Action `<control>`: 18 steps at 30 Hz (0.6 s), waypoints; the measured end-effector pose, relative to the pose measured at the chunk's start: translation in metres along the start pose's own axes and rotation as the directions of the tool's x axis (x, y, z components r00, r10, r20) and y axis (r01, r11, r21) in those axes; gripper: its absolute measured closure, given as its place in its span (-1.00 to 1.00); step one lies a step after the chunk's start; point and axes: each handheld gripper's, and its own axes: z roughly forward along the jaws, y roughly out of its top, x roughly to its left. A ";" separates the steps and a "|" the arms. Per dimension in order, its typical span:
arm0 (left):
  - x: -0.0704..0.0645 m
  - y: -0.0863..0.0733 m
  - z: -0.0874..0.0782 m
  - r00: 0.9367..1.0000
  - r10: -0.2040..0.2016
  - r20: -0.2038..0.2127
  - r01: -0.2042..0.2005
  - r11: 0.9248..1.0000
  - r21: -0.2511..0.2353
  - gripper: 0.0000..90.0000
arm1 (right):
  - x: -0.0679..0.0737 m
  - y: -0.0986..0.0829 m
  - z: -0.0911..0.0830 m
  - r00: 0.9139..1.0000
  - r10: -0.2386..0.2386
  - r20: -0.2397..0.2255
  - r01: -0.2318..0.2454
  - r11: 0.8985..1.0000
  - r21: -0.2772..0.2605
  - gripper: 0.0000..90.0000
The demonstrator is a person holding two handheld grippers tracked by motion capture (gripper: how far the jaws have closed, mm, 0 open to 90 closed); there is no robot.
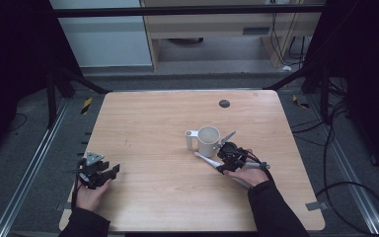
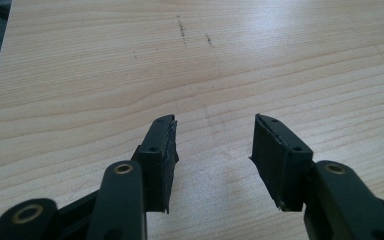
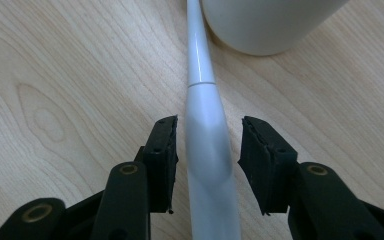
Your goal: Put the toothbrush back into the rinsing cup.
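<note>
Two black jaws of the right gripper (image 3: 207, 135) straddle the white toothbrush (image 3: 205, 125) lying beside the mug (image 1: 208, 140), apparently not yet pinching it. Left gripper (image 2: 214, 137) rests open near the table (image 1: 153, 123) edge.

No words, brand names or numbers can be read anywhere in these pictures. The only sign-like marks are yellow-and-black striped tape pieces (image 1: 86, 105) on the floor, one off the table's far left corner and another (image 1: 301, 103) off its far right corner.
</note>
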 end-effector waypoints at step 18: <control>0.000 0.000 0.001 1.000 0.000 0.000 0.000 1.000 0.005 0.14 | -0.001 0.001 0.013 1.000 -0.011 -0.011 0.012 0.996 0.088 0.40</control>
